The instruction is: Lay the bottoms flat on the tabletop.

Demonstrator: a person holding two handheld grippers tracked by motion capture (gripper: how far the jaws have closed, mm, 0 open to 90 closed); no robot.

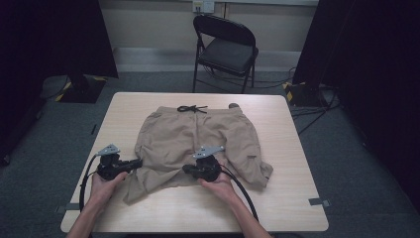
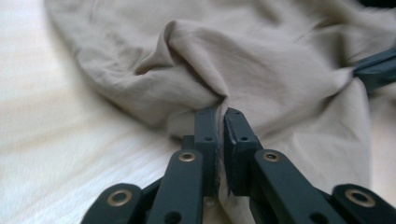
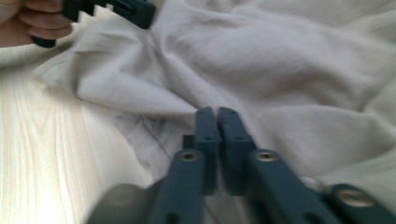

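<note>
A: Shorts (image 1: 198, 141), beige, flat-ish at desk (image 1: 292, 198) ctr. Waistband + black drawstring (image 1: 192, 108) at 12 o'clock, leg hems at 6, so long axis runs 12–6. L leg hem is bunched and reaches toward 7; R leg fans out toward 4.

B: Jaws?

A: Left gripper (image 1: 134, 163) at approx 8 o'clock of the garment, jaws pointing to 3, shut on the outer edge of the L leg. The left gripper view shows a fabric ridge pulled straight into the pads (image 2: 208, 135). Right gripper (image 1: 187, 169) at 6, near the crotch/inner-leg area, jaws pointing to 9, also clamped; cloth (image 3: 261, 84) pinched between them in the right gripper view, edge blurred tho.

B: Key relation for next move?

A: Both pinch pts sit on the near half, L leg between them. Cloth lies at 12 from both hands, so my guess is a lift-and-fold away toward the waistband, or a tug apart to flatten that leg. L hand (image 1: 101, 191) nearer the outer seam, R hand (image 1: 218, 187) nearer the centre.

B: Anything unclear?

A: Can't tell how many layers each pinch holds. The small dark thing at the waistband's 1 o'clock corner is too small to ID. Chair (image 1: 225, 49) beyond the desk, irrelevant.
</note>
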